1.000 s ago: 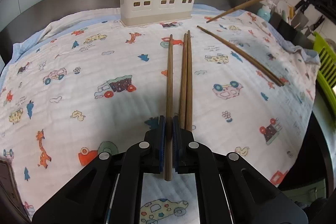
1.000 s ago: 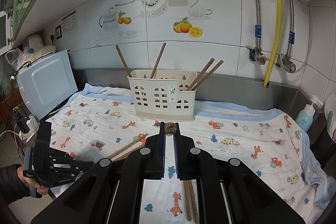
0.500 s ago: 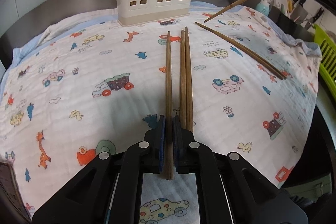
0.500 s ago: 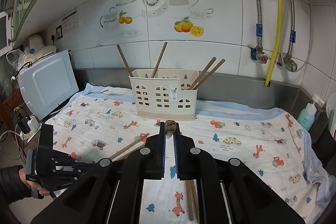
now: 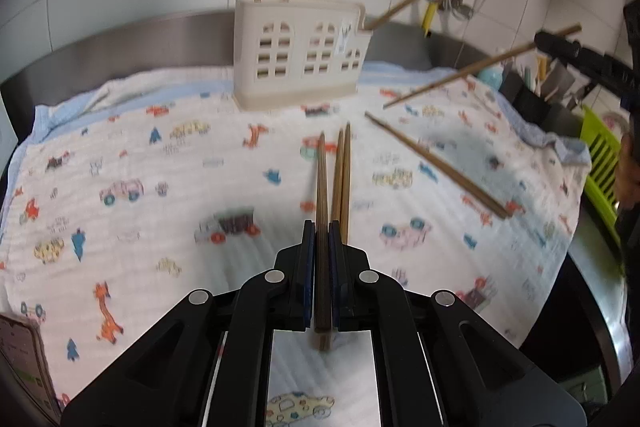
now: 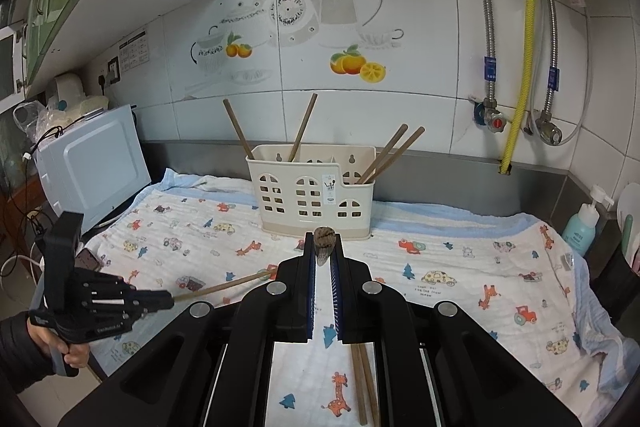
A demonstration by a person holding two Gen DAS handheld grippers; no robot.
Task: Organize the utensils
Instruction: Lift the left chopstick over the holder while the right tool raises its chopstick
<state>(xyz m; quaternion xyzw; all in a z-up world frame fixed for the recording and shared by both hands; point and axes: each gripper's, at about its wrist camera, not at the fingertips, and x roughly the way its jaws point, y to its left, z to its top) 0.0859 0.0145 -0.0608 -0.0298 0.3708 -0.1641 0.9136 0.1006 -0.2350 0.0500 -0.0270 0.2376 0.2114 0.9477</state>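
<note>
Left gripper (image 5: 322, 239) now raised, tilted up toward utensil holder (image 5: 298, 53); clamps chopstick (image 5: 321, 187) lengthwise. Right gripper (image 6: 322, 251) pinches chopstick end (image 6: 323, 242).

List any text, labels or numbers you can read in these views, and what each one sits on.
Nothing reads clearly.
Sticker on the utensil caddy: print too small.
Notice sheet on the wall tiles: too small.
White lettering on the left gripper: too small.
Blue tags on the pipes: blurred.
Soap bottle label: unreadable.
</note>
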